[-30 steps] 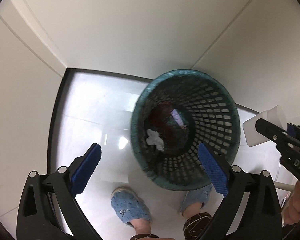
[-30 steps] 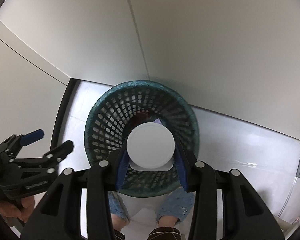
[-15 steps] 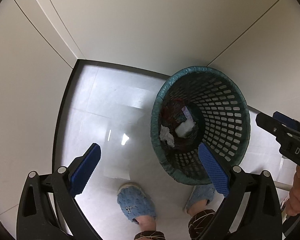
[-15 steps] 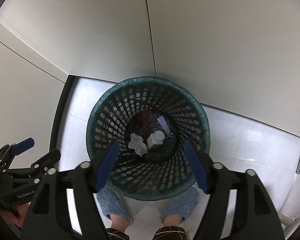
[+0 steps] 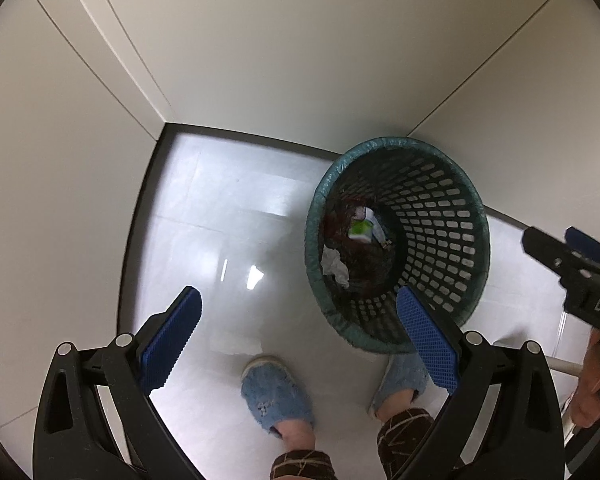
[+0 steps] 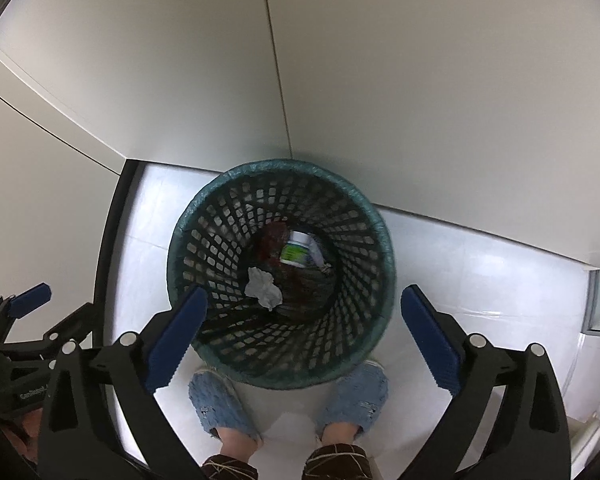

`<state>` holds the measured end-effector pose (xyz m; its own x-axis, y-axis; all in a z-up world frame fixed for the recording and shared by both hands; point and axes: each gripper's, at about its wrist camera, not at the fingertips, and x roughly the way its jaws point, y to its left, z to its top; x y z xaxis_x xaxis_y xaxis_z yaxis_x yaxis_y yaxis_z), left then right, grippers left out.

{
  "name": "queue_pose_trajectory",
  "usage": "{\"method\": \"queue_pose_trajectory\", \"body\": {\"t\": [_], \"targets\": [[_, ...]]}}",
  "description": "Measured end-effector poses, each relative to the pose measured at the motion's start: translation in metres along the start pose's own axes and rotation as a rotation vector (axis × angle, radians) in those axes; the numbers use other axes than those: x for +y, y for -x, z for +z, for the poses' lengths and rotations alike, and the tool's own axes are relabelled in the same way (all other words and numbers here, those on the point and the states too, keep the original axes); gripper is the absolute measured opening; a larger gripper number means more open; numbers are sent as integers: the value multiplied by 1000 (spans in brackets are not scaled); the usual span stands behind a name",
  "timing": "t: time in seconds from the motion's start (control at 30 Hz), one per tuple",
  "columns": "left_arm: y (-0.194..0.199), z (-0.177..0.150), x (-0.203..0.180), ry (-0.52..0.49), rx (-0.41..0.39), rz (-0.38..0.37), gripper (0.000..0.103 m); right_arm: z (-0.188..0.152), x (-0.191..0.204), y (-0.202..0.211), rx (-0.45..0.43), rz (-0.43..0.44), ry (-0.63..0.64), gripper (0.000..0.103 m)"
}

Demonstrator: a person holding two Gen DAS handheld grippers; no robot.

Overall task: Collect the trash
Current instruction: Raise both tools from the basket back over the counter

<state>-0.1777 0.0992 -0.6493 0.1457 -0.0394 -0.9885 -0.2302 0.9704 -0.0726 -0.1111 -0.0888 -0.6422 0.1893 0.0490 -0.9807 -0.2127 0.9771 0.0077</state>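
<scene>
The round teal plastic lattice wastebasket [image 6: 282,276] stands on the glossy white tiled floor [image 5: 228,240], its far rim close against the cream panelled wall [image 6: 340,80] where floor meets wall. Inside it, at the bottom, lie a crumpled white tissue [image 6: 263,288] and a white pot with a green label [image 6: 296,252] on dark red refuse (the rest down there is too dim to make out). The right gripper [image 6: 302,332] hangs above the basket's near rim, blue pads spread wide with nothing between them. The left gripper [image 5: 300,340] is left of the basket over bare floor, fingers likewise wide apart and empty. Two blue slippers [image 6: 220,404] stand just before the basket, one partly hidden by its rim.
</scene>
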Motion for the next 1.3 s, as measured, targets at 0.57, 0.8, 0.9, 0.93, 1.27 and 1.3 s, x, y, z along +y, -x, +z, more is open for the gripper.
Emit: {"method": "queue_pose_trajectory", "body": {"t": [0.57,0.8,0.9,0.93,1.27,1.3], "targets": [[223,11,-22,13,-135,-49,97,11,-13,227,-177,-18,38,95],[330,25,-27,-12,-221,-19,97,21,-29,337,-267,-40,-27,95],[374,33,-31,-17,-272,-13,97,29,-41,373,-268,-30,-80,95],[387,36,-31,-19,-288,-21,97,31,-46,385,-281,-30,-99,95],[488,61,-42,-66,-366,-22,97,44,-71,505,-442,-104,-201,95],[497,65,-40,-76,-380,-25,97,44,-73,512,-454,-101,-211,95]]}}
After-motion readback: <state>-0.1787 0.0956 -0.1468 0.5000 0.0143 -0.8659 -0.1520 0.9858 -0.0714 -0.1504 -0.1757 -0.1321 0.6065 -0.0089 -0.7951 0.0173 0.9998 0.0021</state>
